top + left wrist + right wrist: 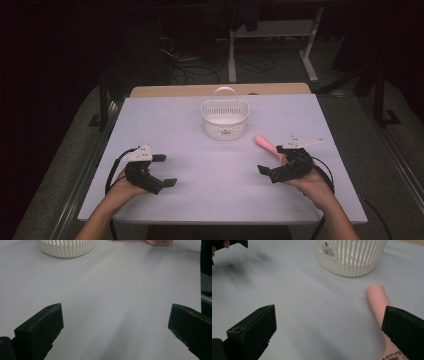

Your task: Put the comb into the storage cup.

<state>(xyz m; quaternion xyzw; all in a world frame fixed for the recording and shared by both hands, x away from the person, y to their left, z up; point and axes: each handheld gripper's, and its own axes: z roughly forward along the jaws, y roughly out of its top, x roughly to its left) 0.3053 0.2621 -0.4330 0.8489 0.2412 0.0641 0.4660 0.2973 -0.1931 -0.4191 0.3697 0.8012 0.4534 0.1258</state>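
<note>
Right gripper (pixel 272 161) gapes wide beside pink tube (pixel 266 144).

The left gripper (pixel 162 170) sits low at the person's left, jaws spread wide and pointing inward (nothing between them). The right gripper (pixel 272 167) mirrors it on the other side, jaws likewise wide apart, each held by a hand with the forearm coming from below.
</note>
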